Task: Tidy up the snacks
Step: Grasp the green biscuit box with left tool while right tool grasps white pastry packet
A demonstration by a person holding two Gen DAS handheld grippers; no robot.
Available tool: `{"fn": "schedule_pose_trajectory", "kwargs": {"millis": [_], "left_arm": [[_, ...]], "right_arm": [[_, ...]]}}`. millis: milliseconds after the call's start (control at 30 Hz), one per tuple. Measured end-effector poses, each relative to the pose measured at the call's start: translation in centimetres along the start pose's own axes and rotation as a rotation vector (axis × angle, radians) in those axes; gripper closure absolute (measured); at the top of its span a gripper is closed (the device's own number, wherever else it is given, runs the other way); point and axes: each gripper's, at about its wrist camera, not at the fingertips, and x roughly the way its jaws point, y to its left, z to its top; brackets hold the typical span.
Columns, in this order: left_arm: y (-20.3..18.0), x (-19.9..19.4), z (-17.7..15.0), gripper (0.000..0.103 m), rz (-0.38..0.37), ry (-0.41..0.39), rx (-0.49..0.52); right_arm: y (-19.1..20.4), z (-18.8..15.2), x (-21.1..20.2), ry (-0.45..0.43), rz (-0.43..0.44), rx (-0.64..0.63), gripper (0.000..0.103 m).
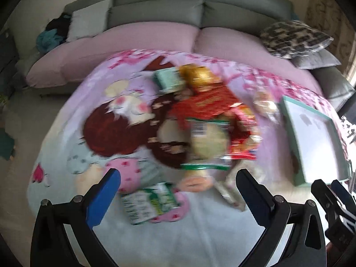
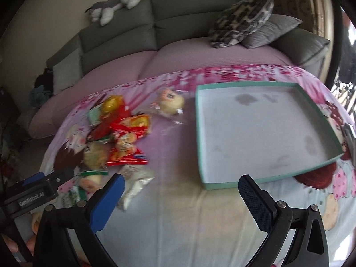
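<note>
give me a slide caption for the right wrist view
Open right gripper above blanket, snack pile left, teal tray right.

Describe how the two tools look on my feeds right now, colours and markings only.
Both match: black frames with silver pivot bolts and forked arms. The left tool and right tool each carry blue textured pads on the finger faces. The left tool's body shows white lettering, roughly "GenRobot.AI". No cables or sleeves visible.

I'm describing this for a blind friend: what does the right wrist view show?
An empty teal tray sits on a cartoon-print blanket, with a pile of snack packets to its left. The open right gripper hovers above the blanket, holding nothing.
</note>
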Motion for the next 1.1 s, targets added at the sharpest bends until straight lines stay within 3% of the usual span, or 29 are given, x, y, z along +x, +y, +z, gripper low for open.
{"fn": "schedule_pose_trajectory", "kwargs": {"millis": [100,267,433,667,767,1100], "left_arm": [[2.7,0.9,0.1,0.0,0.04,0.039,-0.056],[5.5,3.0,-0.4,0.0,-0.013,0.11,-0.133],[5.4,5.7,-1.3,0.0,-0.047,0.226,-0.157],[5.3,7.7,-2.0,0.0,-0.104,0.32,-0.197],[4.7,8.4,-2.1,0.001,-0.12,0.345,-0.198],[4.5,9.8,-2.2,0.008,-0.075,0.363,-0.216]], "right_arm": [[2.1,-0.2,1.2,0.04,0.035,-0.016,0.0],[4.0,-0.4,3.9,0.13,0.027,-0.031,0.0],[4.7,-0.4,6.7,0.207,0.006,-0.025,0.0],[5.6,-0.2,10.3,0.278,-0.039,-0.021,0.0],[6.1,-0.1,11.4,0.288,-0.051,-0.019,0.0],[8.0,-0.3,13.4,0.3,-0.127,-0.109,0.0]]}}
